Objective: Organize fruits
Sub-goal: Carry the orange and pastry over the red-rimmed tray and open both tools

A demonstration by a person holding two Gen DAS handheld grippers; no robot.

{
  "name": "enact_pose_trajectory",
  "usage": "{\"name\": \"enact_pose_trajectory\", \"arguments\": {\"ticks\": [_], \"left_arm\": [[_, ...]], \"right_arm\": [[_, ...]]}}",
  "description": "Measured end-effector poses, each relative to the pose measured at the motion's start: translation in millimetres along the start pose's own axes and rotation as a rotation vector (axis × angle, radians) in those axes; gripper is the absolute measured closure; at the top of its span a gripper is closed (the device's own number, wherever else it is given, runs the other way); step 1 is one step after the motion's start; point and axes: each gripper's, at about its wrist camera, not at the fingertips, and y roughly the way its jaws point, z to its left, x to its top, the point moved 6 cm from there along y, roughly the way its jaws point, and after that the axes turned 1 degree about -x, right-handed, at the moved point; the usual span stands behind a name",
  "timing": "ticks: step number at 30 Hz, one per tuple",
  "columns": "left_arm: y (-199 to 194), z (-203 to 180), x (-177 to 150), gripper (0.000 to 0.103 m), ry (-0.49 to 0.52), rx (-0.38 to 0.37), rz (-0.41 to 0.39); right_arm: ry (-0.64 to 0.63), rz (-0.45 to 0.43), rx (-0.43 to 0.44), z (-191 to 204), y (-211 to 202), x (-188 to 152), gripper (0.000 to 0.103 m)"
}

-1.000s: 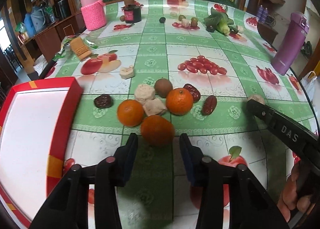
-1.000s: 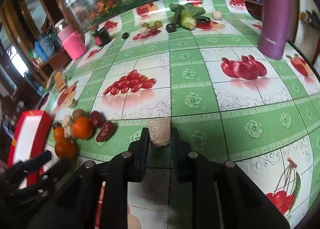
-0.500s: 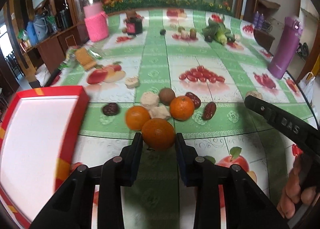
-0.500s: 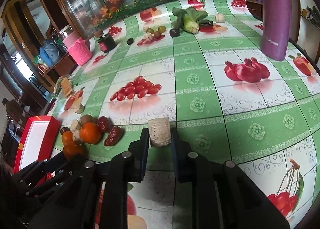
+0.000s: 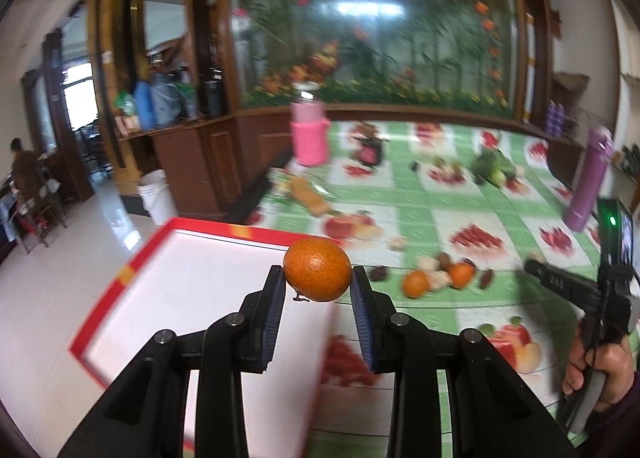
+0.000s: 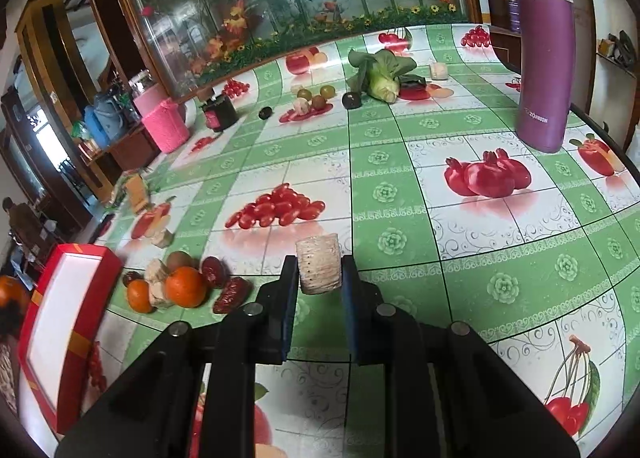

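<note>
Left wrist view: left gripper (image 5: 318, 284) angled downward, blue pads clamped on round orange tangerine (image 5: 317, 269), fruit lifted clear of green fruit-print tablecloth (image 5: 436, 201), near far right edge of red-rimmed white tray (image 5: 188, 282). Background blurred. Bare hand (image 5: 600, 368) at right edge grasps black handle of right gripper.

Right wrist view: right gripper (image 6: 319, 272) tilted down toward tablecloth, pads closed on pale ribbed cylindrical chunk (image 6: 319, 268). Remaining fruit cluster (image 6: 182, 284) lies left, between it and tray. Tall purple flask (image 6: 545, 45) stands upright far right.
</note>
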Motion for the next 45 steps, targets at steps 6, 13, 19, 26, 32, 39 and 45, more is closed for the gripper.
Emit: {"name": "enact_pose_trajectory", "arguments": {"ticks": [6,13,19,26,32,39,45], "left_arm": [[-3.5,53.2,-4.3,0.07,-0.05,0.103,-0.021],[1.5,109.8,-27.9,0.07,-0.12,0.195,0.019],[4.1,136.1,-42.7,0.07,-0.162,0.226,0.041],[10.7,148.5,-55.2,0.07,-0.183,0.226,0.067],[18.3,152.2,-64.2,0.07,-0.19,0.223,0.097],[24.7,155.6,-72.7,0.07,-0.198,0.222,0.13],[28.3,158.3,-79.8,0.069,-0.205,0.228,0.156]], "right_arm": [[-0.001,0.043,0.033,32.6,-1.3,-16.2,0.08],[-0.14,0.067,0.243,162.3,-21.2,-46.6,0.08],[-0.27,0.098,0.389,249.4,-43.3,-74.8,0.08],[-0.336,0.154,0.429,285.4,-45.9,-103.1,0.08],[-0.377,0.179,0.414,293.6,-41.4,-119.7,0.08],[-0.396,0.215,0.404,296.2,-35.6,-132.5,0.08],[-0.41,0.246,0.392,294.5,-27.2,-140.7,0.08]]}}
